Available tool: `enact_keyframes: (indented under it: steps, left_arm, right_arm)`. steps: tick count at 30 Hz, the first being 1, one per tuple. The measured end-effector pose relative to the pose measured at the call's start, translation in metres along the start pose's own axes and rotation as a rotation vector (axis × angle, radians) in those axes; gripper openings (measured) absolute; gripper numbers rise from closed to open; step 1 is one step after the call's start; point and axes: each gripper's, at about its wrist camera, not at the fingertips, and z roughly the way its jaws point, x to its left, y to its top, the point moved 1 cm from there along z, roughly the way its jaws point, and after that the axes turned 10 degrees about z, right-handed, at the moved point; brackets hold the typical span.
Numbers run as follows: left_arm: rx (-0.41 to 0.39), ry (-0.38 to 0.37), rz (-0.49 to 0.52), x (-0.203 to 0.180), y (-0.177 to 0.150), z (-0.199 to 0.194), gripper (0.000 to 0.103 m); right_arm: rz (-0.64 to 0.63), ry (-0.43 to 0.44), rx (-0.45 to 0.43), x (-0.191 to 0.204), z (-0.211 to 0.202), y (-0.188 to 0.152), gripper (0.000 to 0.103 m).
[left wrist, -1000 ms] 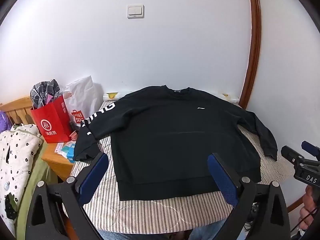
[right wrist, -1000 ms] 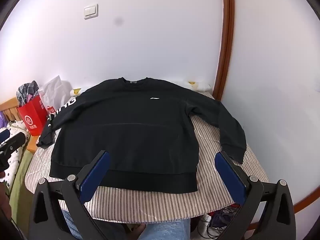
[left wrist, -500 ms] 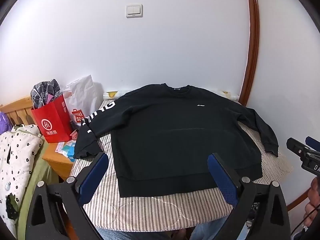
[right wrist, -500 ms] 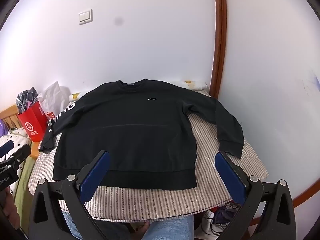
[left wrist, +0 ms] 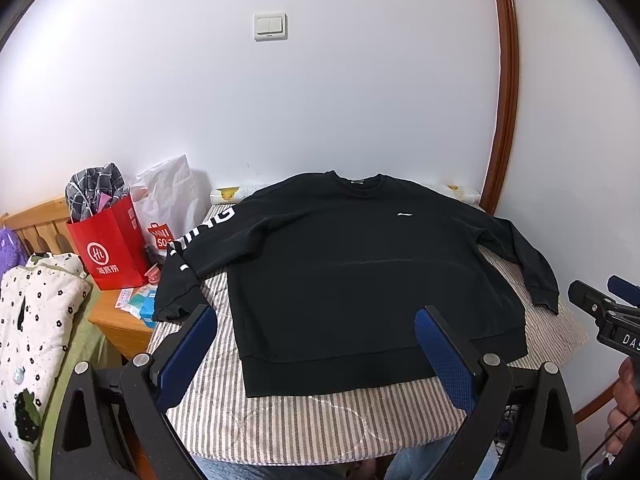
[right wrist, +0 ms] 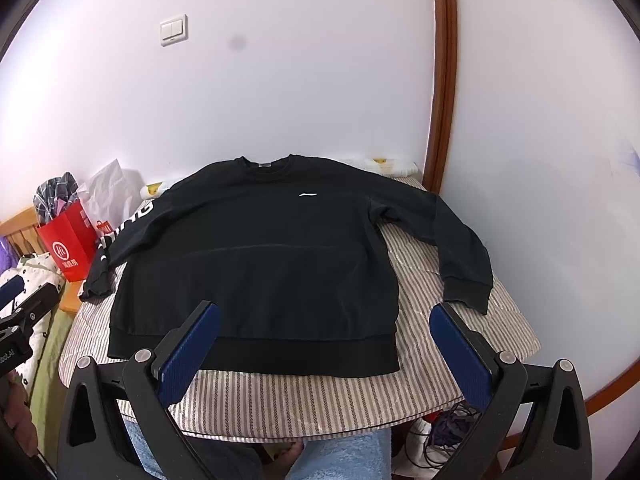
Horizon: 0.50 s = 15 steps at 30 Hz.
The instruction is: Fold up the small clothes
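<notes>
A black sweatshirt (left wrist: pixel 360 264) lies flat, front up, on a striped table cover (left wrist: pixel 304 416), both sleeves spread out. Its left sleeve with white letters (left wrist: pixel 188 256) hangs over the table's left edge. It also shows in the right wrist view (right wrist: pixel 260 256), with the right sleeve cuff (right wrist: pixel 468 292) near the table's right edge. My left gripper (left wrist: pixel 316 320) is open and empty above the hem, held back from the table. My right gripper (right wrist: pixel 326 316) is open and empty near the hem's right part.
A red paper bag (left wrist: pixel 110 248) and a white plastic bag (left wrist: pixel 168 200) stand on a wooden nightstand (left wrist: pixel 120 328) at the left. A spotted quilt (left wrist: pixel 32 320) lies on a bed beside it. White walls and a brown door frame (left wrist: pixel 500 100) close the back.
Both grippers have drawn back and up a little from the table, so the sweatshirt looks slightly smaller and farther. The sweatshirt has not moved. Both jaws stay open.
</notes>
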Motion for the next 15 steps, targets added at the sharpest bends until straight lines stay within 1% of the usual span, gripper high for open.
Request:
enact_keyframes:
  steps: [15]
  left_arm:
    - [-0.001, 0.004, -0.001, 0.0036, 0.0018, -0.0013, 0.100]
  right_arm:
    - [-0.020, 0.013, -0.006, 0.0039, -0.0005, -0.0010, 0.103]
